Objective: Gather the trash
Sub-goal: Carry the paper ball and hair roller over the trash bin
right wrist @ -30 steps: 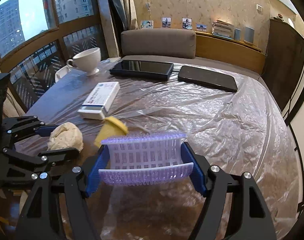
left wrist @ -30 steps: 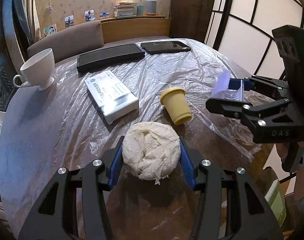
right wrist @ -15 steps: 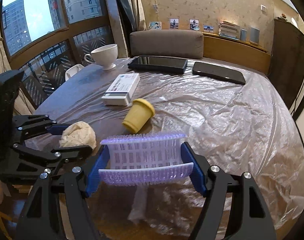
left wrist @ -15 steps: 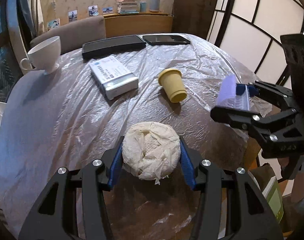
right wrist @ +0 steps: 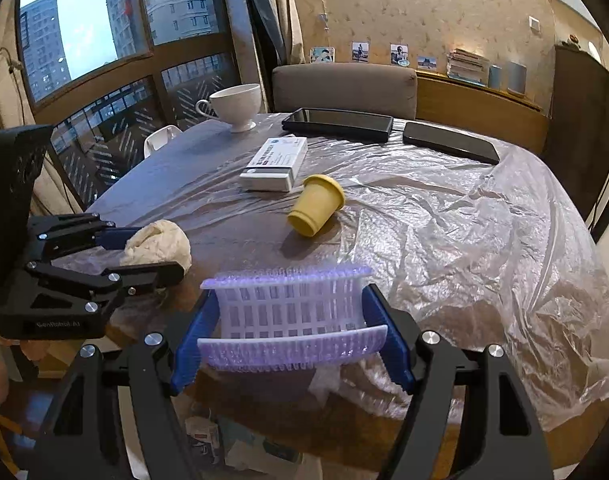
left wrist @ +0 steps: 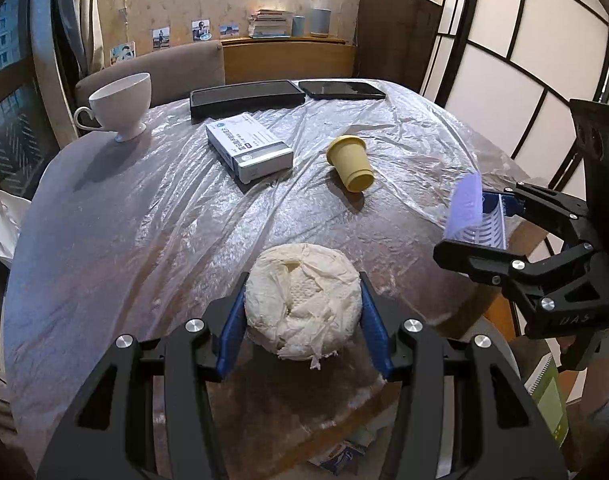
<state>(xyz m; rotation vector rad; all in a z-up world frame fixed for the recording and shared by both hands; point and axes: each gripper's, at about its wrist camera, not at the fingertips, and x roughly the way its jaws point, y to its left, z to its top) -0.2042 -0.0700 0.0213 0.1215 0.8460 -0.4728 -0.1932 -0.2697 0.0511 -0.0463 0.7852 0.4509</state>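
Two close wrist views angled down over one shared table [left wrist: 104, 216].

A white footed teacup [left wrist: 122, 104], a boxed carton [left wrist: 248, 151] and two dark tablets [left wrist: 246, 97] [left wrist: 341, 89] are laid on a plastic-sheeted table [left wrist: 104, 216].

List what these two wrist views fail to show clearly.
- Print on the white and grey cardboard box: too small in both views.
- Litter on the floor, right wrist view: cut off by the table edge and black gripper frame.
- Inside of the lilac slatted plastic basket: hidden by its near wall.
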